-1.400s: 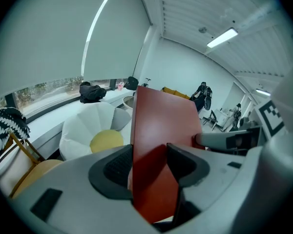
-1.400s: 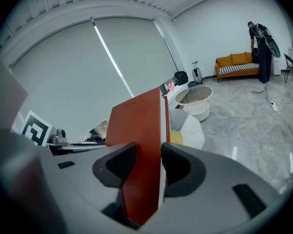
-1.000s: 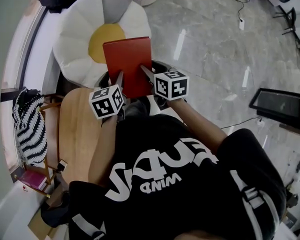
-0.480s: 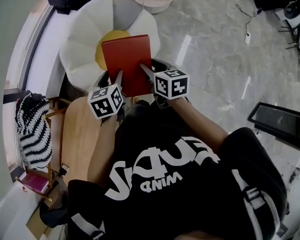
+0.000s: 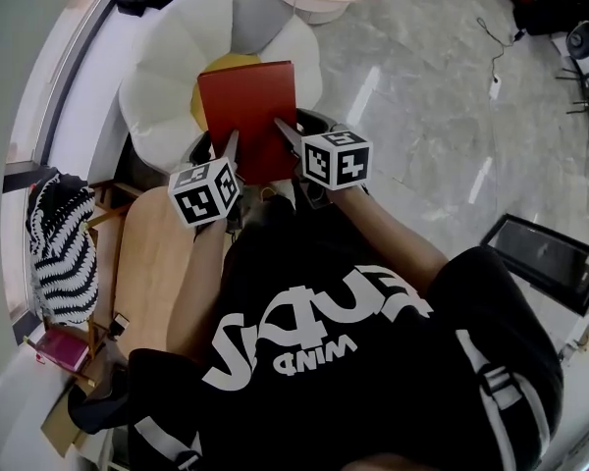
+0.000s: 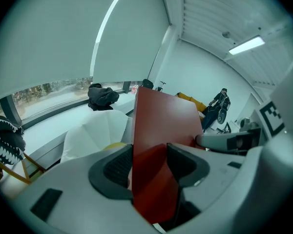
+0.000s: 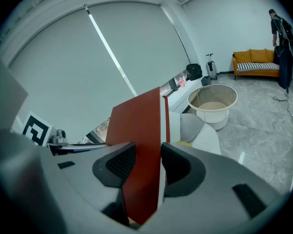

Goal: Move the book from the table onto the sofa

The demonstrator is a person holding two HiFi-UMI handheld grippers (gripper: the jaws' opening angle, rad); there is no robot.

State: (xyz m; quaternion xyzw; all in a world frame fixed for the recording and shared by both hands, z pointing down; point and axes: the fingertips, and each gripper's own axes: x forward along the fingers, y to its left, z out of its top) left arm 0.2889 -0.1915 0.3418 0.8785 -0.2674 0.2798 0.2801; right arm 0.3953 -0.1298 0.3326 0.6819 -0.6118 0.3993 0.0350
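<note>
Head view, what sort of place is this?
Probably a lounge-like indoor room, perhaps an office break area: a daisy-shaped sofa, a yellow couch by the wall, and a polished stone floor.

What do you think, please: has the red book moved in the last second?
Yes. The red book has travelled further over the flower cushion, now covering most of its yellow centre, which earlier lay largely bare.

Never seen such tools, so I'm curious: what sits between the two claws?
The book spans the gap: the left claw grips its left edge, the right claw its right edge. The head view shows it.
</note>
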